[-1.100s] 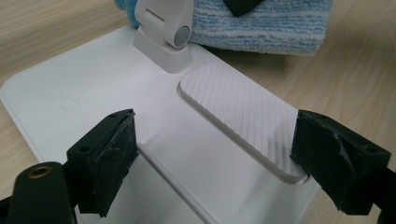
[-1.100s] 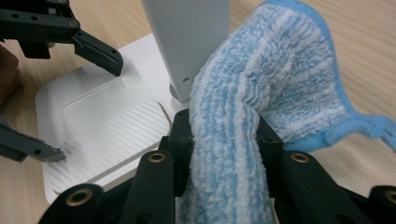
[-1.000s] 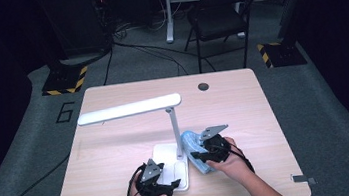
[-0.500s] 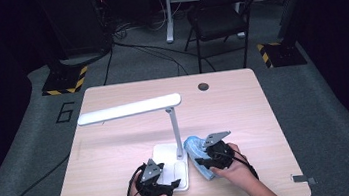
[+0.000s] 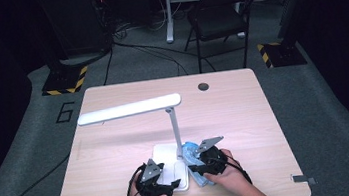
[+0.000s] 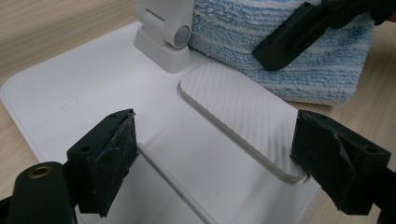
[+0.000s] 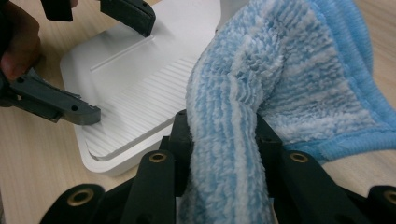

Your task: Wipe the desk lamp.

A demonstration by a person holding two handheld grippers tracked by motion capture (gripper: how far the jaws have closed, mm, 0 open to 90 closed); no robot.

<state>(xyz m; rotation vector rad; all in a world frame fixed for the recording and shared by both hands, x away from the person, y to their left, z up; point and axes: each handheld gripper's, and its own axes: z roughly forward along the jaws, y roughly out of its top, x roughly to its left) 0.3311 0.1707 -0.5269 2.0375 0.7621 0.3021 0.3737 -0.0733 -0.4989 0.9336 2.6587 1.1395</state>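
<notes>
Blue cloth point(image 7: 243, 107) pinched in right claw point(image 7: 223, 135) | left claw point(image 6: 215, 154) open astride lamp base point(image 6: 70, 98) | table point(image 5: 118, 150)

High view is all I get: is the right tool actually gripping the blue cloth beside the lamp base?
Observer: Yes, the right tool is shut on a fold of the blue cloth.
Operator: And the left tool?
Observer: The left tool is open, its jaws straddling the ribbed pad on the lamp base.
Operator: Is the cloth on the base?
Observer: It lies against the base beside the hinge; I cannot tell if it overlaps.
</notes>
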